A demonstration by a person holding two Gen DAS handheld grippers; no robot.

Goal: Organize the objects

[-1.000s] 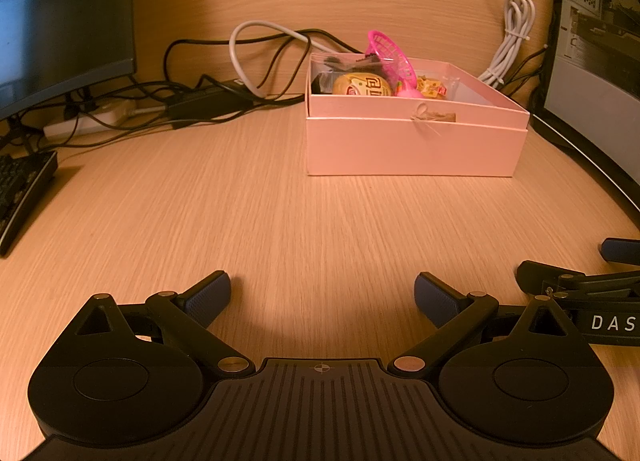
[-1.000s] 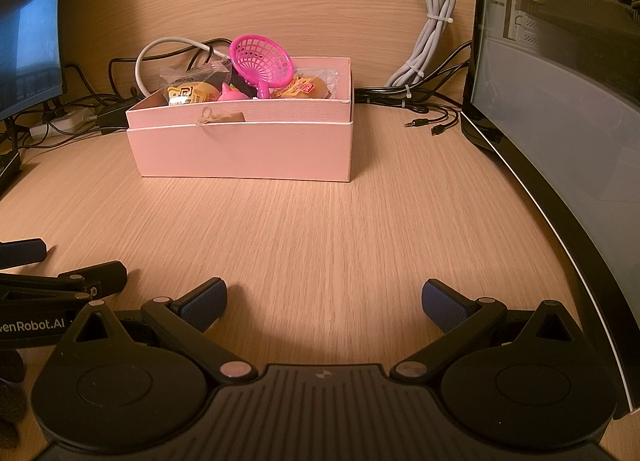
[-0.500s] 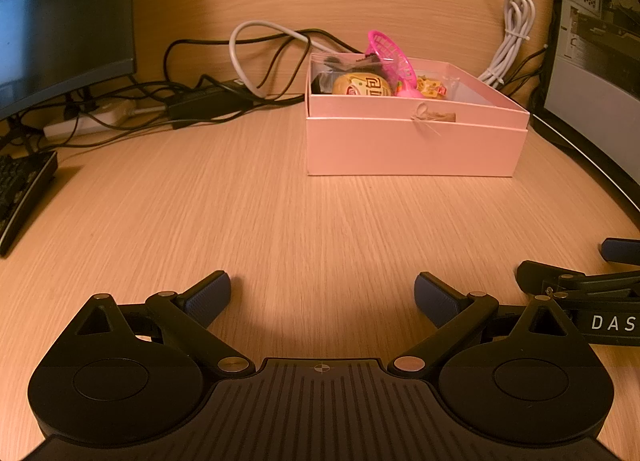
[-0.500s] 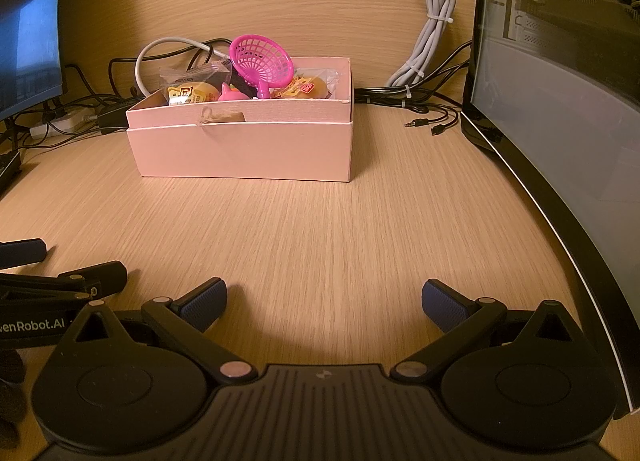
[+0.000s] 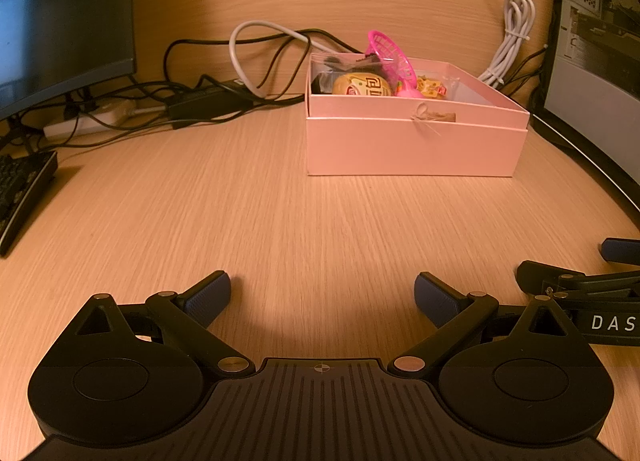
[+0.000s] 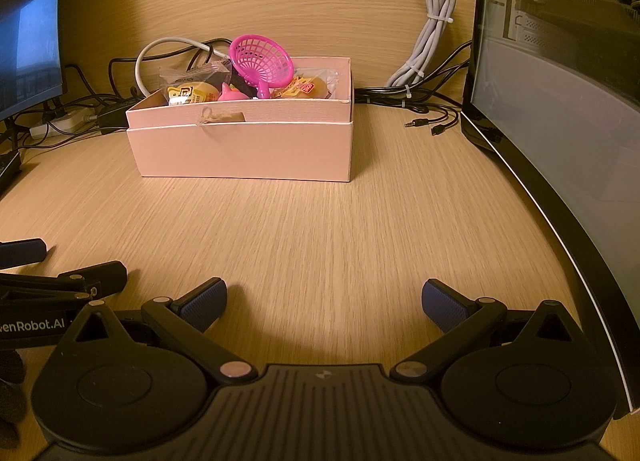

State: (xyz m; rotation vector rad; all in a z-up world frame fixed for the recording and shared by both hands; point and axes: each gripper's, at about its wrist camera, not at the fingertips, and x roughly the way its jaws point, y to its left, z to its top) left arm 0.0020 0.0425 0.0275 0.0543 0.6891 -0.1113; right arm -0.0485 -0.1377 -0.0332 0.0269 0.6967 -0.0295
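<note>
Left gripper [image 5: 322, 295] spread wide, empty, low over desk [image 5: 280, 221]. Right gripper [image 6: 324, 299] likewise released, alongside. Pink box [image 6: 244, 149] well ahead holds pink strainer [image 6: 260, 61], snack packets [image 6: 192, 93].

Open pink box [image 6: 244, 149] holds pink strainer [image 6: 262, 61] and snack packets [image 6: 192, 93].

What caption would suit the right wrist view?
Open right tongs face a pink box holding snacks and a pink strainer.
</note>
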